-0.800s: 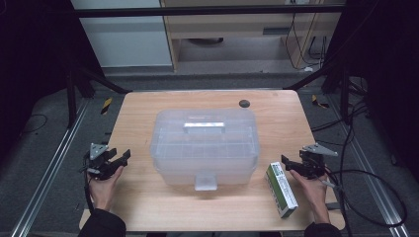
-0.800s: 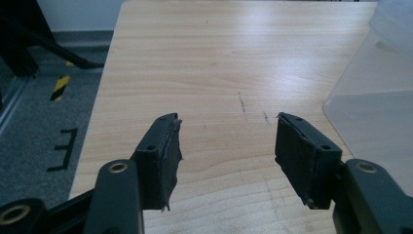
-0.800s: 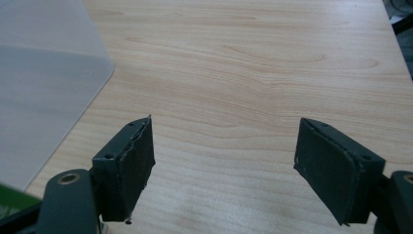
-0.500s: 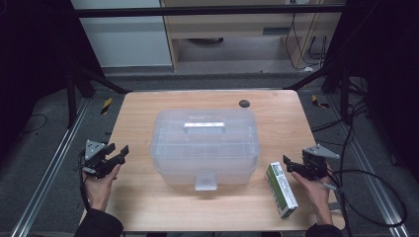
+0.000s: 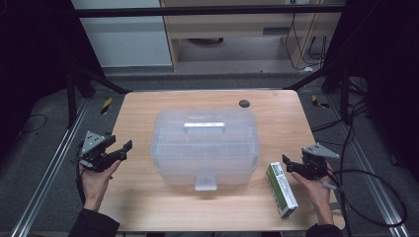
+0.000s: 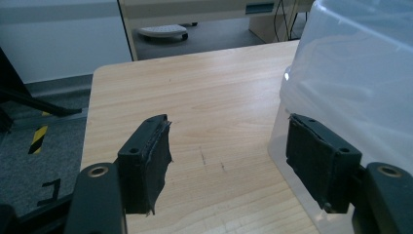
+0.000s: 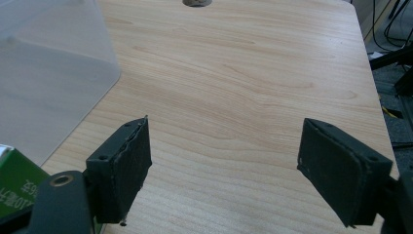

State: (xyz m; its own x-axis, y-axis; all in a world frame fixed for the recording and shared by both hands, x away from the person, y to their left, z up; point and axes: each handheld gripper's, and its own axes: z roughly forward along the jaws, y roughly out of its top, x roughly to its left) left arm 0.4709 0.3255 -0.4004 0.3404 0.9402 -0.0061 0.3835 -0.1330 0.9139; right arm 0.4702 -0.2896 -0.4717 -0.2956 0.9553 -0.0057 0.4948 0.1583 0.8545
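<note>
A clear plastic storage box point(image 5: 205, 145) with a lid and a front latch stands in the middle of the wooden table point(image 5: 143, 111). My left gripper point(image 5: 122, 150) hovers at the table's left edge, open, a short way from the box's left wall. In the left gripper view its gripper point(image 6: 229, 134) has bare wood between the jaws, and the box point(image 6: 355, 73) rises just beyond the right jaw. My right gripper point(image 5: 289, 165) is open at the right, next to a green and white carton point(image 5: 281, 190) lying flat. The right gripper view shows its gripper point(image 7: 226, 134) over bare wood.
A dark round grommet point(image 5: 244, 103) sits near the table's far edge. Black frame bars and cables run round the table, with grey floor on both sides. In the right gripper view the clear box point(image 7: 48, 63) is at the left and the carton's corner point(image 7: 14, 183) at bottom left.
The left gripper has crept slightly outward to the left. The right gripper, the box and the carton have stayed in place.
</note>
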